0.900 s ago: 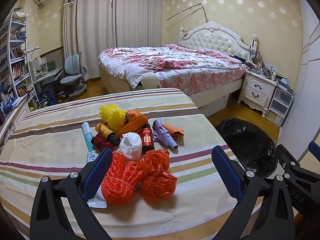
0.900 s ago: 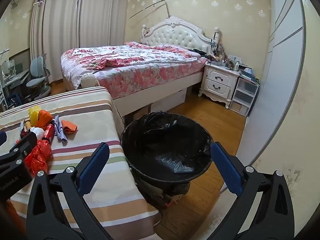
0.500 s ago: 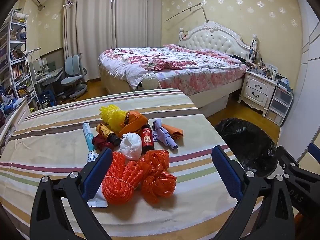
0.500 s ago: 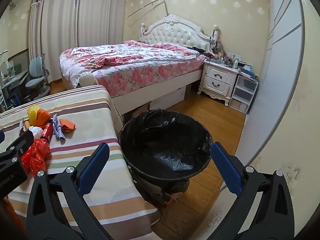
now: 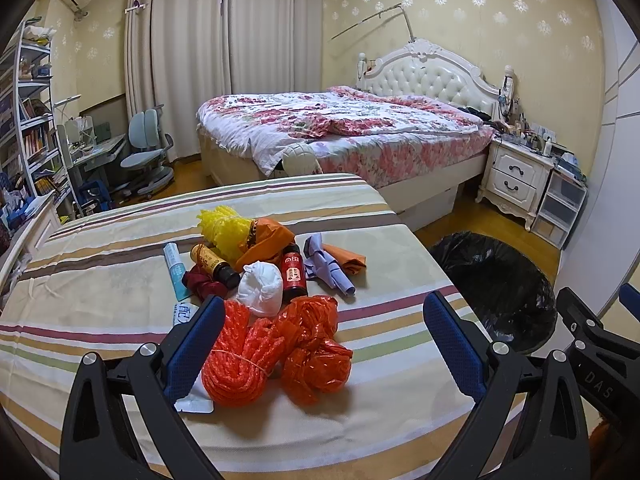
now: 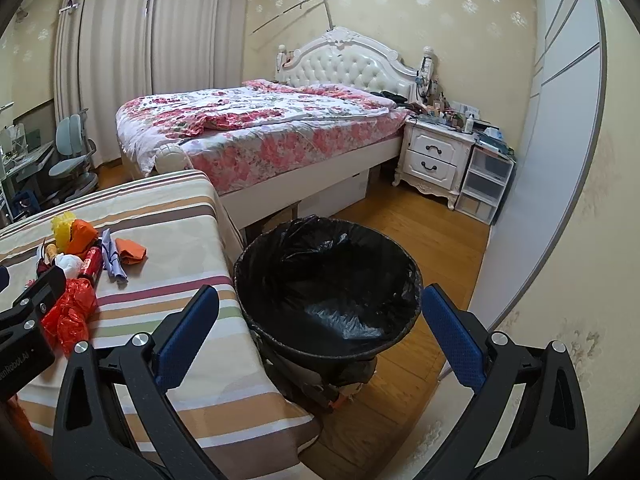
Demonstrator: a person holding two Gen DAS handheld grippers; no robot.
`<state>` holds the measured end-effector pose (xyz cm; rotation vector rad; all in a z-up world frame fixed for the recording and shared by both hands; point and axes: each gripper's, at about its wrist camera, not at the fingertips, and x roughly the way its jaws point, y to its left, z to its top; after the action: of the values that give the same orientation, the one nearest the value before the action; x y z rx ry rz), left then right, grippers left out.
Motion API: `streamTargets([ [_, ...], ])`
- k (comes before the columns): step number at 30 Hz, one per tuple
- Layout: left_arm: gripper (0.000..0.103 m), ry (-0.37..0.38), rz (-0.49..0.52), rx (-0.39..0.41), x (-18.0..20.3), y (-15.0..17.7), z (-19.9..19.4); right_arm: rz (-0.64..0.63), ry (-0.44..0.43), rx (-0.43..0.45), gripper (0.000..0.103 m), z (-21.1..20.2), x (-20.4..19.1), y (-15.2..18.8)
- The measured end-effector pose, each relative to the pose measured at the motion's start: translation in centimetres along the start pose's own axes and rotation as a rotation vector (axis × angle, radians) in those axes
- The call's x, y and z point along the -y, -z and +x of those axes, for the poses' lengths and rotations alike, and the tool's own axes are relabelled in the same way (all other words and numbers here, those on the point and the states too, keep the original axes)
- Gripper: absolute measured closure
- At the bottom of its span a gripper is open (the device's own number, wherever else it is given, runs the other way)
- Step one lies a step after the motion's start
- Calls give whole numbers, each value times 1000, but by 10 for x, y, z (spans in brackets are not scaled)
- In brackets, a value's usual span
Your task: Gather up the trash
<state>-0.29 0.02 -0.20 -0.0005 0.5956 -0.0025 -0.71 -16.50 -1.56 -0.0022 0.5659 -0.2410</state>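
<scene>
Your left tongs (image 5: 324, 344) gape wide over the trash pile (image 5: 276, 280) on the striped desk (image 5: 100, 280); only your right tongs (image 6: 320, 332), equally wide and empty, show the black-lined bin's (image 6: 328, 280) interior.

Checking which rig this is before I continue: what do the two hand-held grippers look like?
Both match: the left hand-held gripper and right hand-held gripper have black plastic frames with triangular cut-outs, silver round bolts at the pivots, and textured blue finger pads. White lettering is printed on the bodies, only partly readable. No cables, hands or sleeves show.
</scene>
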Motion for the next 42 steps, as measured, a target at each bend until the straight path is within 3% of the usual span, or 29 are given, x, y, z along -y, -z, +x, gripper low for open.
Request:
streamTargets([
  [42,6,-7,8,-5,2,6,3,2,-4,-3,4,2,4,0],
])
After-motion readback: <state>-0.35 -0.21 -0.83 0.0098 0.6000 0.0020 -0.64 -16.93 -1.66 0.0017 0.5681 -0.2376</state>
